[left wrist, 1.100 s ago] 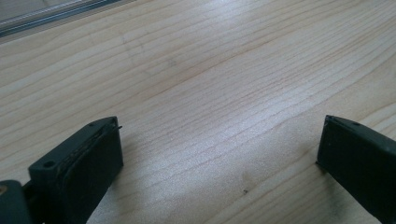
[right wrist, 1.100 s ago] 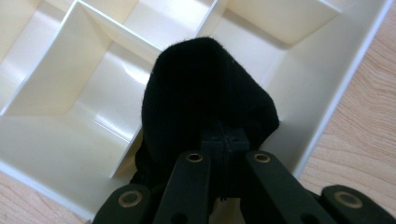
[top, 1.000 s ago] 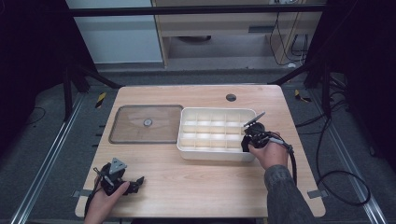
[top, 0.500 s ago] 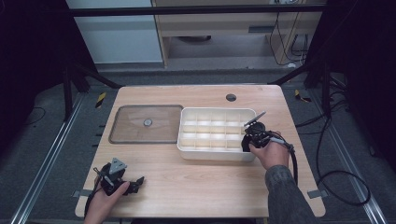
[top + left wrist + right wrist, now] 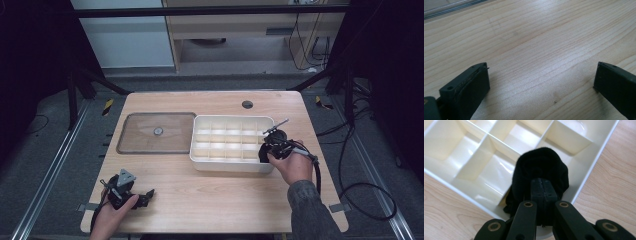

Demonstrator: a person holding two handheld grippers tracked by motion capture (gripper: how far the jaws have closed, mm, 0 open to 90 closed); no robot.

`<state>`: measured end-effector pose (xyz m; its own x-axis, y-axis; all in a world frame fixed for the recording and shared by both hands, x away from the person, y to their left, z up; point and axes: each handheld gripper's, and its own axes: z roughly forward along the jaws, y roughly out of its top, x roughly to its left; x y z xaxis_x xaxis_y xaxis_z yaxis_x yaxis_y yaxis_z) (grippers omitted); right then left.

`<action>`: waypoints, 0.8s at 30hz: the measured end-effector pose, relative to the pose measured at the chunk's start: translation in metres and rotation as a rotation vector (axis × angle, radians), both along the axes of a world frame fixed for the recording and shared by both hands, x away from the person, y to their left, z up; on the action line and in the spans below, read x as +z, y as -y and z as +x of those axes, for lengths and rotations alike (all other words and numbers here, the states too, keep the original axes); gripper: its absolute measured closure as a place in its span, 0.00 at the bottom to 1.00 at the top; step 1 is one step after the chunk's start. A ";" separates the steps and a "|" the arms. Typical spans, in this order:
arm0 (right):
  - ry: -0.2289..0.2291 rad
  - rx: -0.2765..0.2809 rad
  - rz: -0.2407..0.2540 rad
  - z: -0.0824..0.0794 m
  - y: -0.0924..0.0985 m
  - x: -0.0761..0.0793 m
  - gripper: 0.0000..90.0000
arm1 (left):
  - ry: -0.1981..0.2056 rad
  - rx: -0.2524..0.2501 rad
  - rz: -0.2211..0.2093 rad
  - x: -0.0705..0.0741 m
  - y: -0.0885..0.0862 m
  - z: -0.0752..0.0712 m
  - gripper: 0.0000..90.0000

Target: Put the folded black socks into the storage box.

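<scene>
Sock (image 5: 541,167), black and rolled up, sits pinched in the jaws of your right gripper (image 5: 541,187), which are closed tight on a fold of it. You hold it over the near right corner compartment of the white divider tray (image 5: 227,165), partly inside the walls, with the roll nearly filling that cell. Gripping it from above, by the edge of the roll, looks sensible: the bundle stays together and can drop straight between the dividers without catching on them.

Measured from that tray, your right hand (image 5: 292,165) is just beside its right end, at the near corner. The clear lid (image 5: 155,132) lies flat just to the tray's left, touching or nearly touching it, so the compartments stay open for loading. Your left gripper (image 5: 131,192) rests well apart from the tray, off its near left side at the table's (image 5: 215,200) front edge. Its jaws stand wide open with nothing between them but bare wood, probably parked there to keep clear of the working hand. The other compartments appear empty.
</scene>
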<state>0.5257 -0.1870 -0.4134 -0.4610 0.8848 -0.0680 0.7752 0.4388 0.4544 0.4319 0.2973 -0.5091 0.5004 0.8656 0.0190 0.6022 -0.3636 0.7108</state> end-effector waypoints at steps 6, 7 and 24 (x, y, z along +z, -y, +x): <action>0.064 -0.001 0.051 -0.008 0.002 0.011 1.00 | 0.000 0.000 0.000 0.000 0.000 0.000 0.00; 0.075 -0.001 0.063 -0.009 0.002 0.012 1.00 | 0.000 0.001 0.000 0.000 0.000 0.000 0.00; 0.229 0.022 0.223 -0.030 -0.003 0.043 1.00 | 0.000 -0.005 0.001 0.000 0.001 0.001 0.00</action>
<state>0.4962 -0.1841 -0.3701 -0.4754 0.8795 0.0229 0.6333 0.3241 0.7028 0.4325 0.2963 -0.5090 0.5043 0.8633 0.0199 0.6004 -0.3671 0.7104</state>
